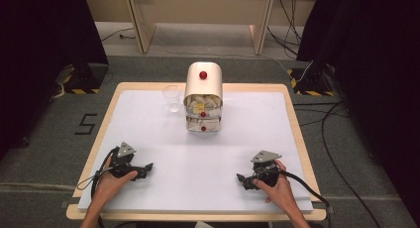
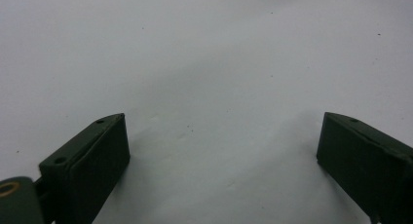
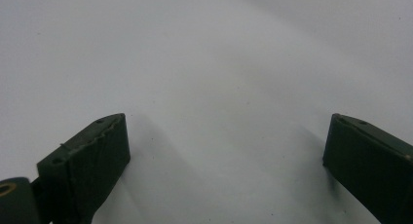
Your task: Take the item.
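Both tongs, left [image 1: 143, 169] and right [image 1: 243, 181], spread on smooth white worktop [image 1: 198, 163]; rounded cream drawer box [image 1: 203, 96] far centre.

The high view is soft and low in detail, its white counter [image 1: 198, 158] evenly bright while both side edges fall to near black; both gripper views are dim, greyish, with faint soft shadows beside the jaws.

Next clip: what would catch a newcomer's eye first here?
The cream cabinet with red knobs stands at the far middle of the white table, its upper drawer pulled out and full of packets. A clear glass stands just left of it. The left gripper and right gripper rest open near the front edge.
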Available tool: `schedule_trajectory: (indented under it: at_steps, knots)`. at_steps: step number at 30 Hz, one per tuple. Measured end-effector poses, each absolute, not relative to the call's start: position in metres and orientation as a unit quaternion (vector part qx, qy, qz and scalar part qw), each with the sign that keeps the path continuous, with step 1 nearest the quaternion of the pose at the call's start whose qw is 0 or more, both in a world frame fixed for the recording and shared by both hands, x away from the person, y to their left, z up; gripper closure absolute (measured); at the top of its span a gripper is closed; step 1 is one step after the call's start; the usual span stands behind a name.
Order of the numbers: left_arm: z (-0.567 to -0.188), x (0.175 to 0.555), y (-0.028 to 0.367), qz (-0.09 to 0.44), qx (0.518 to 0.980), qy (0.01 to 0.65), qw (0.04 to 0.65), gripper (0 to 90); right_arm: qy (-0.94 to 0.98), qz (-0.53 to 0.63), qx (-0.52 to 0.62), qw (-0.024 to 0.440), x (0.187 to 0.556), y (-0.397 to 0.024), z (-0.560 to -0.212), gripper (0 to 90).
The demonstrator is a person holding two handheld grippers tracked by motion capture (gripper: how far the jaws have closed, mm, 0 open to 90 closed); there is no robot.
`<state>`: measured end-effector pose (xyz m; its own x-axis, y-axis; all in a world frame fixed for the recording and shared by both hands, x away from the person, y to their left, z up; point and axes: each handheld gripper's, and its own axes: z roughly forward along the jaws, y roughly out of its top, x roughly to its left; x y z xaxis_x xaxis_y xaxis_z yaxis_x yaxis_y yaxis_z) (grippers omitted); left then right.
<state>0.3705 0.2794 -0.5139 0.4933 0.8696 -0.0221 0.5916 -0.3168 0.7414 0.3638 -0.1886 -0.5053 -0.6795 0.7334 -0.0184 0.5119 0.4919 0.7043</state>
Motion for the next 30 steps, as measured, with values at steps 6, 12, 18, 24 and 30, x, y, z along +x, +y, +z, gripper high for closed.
schedule_trajectory:
  at_steps: [6, 12, 18, 24, 30]
  knots:
    - [-0.513, 0.37, 0.279, 0.199, 0.788, 0.463, 0.354, 4.5, 0.849, 0.346, 0.367, 0.158, 0.364, -0.189, -0.505, 3.4]
    - [-0.511, 0.368, 0.274, 0.227, 0.791, 0.444, 0.355, 14.4, 0.849, 0.346, 0.367, 0.158, 0.364, -0.189, -0.505, 3.4]
    - [-0.491, 0.366, 0.265, 0.245, 0.777, 0.422, 0.398, 15.0, 0.849, 0.346, 0.367, 0.158, 0.364, -0.189, -0.505, 3.4]
    - [-0.468, 0.367, 0.25, 0.254, 0.767, 0.387, 0.444, 15.3, 0.849, 0.346, 0.367, 0.159, 0.364, -0.189, -0.505, 3.4]
    - [-0.45, 0.37, 0.236, 0.26, 0.77, 0.357, 0.461, 18.1, 0.849, 0.346, 0.366, 0.16, 0.364, -0.189, -0.505, 3.3]
